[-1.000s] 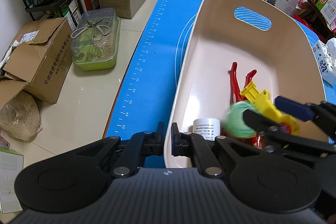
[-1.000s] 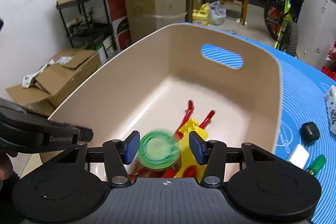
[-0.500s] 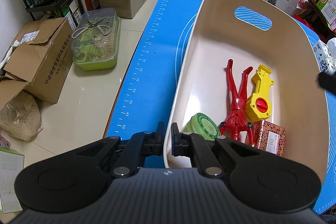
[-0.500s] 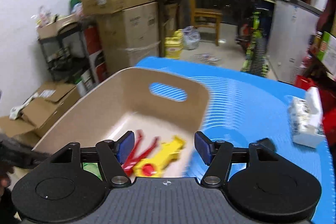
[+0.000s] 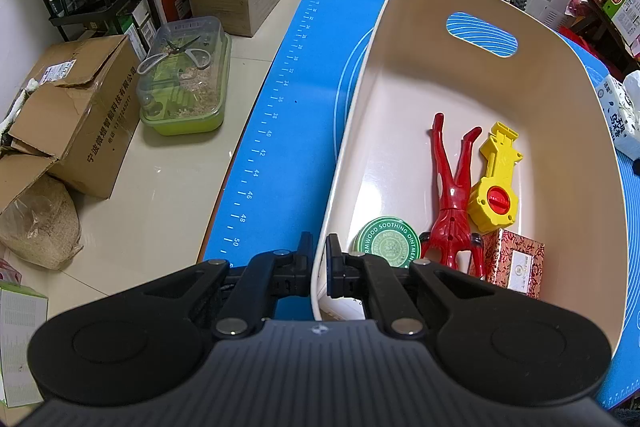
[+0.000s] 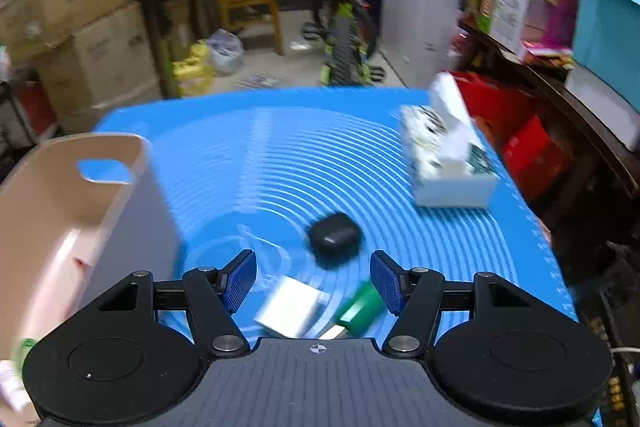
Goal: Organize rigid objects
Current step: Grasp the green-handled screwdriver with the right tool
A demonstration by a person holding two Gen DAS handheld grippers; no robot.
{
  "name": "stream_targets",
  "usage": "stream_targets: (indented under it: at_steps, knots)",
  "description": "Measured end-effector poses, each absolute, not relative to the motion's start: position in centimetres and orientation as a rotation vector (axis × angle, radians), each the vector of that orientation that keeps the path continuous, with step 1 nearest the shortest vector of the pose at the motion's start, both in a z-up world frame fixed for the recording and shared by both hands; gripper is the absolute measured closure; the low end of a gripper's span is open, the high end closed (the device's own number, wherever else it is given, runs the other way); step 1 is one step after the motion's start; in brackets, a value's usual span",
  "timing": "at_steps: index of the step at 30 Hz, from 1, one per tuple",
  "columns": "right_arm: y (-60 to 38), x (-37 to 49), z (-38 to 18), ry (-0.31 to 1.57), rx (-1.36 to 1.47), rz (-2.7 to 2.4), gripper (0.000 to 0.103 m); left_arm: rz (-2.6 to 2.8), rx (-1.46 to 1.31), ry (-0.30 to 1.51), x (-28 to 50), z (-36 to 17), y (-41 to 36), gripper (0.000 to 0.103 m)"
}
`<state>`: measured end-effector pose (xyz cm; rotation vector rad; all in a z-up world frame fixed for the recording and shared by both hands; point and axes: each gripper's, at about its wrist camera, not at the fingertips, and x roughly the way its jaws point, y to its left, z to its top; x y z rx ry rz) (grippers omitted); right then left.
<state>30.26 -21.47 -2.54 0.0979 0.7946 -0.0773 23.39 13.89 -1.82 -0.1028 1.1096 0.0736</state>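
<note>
On the blue mat (image 6: 320,155), the empty, spread right gripper (image 6: 313,281) is facing a black case (image 6: 334,239) just ahead, while the left gripper (image 5: 319,259) is clamping the bin (image 5: 400,27) rim.

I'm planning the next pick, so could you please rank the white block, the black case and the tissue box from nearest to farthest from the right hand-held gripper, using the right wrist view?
1. White block: just ahead of the right hand-held gripper, between its fingers.
2. Black case: farther ahead, mid-mat.
3. Tissue box: farthest, toward the mat's right edge.
</note>
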Motion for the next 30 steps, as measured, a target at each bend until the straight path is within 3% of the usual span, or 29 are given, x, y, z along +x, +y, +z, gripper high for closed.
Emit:
stream_targets:
  at_steps: [17,19,23,25,27,30]
  knots:
    - [-23.7,32.5,-8.8,0.914,0.104,-0.213,0.034,0.075,-0.101,1.111,23.4,-1.7,14.0,0.095]
    - [-23.8,32.7,-8.9,0.914,0.118,-0.208,0.038,0.075,-0.101,1.111,23.4,-1.7,14.0,0.095]
    - [-23.6,32.9,-9.2,0.92,0.148,-0.179,0.053,0.075,-0.102,1.112,23.4,-1.7,13.9,0.095]
    - [-23.3,33.1,-9.2,0.926,0.158,-0.167,0.055,0.075,-0.102,1.112,23.4,-1.7,13.8,0.095]
    - [-23.1,33.2,-9.5,0.937,0.161,-0.155,0.067,0.074,-0.099,1.112,23.3,-1.7,13.8,0.095]
    - [-22.8,33.2,-9.8,0.944,0.141,-0.163,0.07,0.074,-0.099,1.112,23.3,-1.7,13.7,0.095]
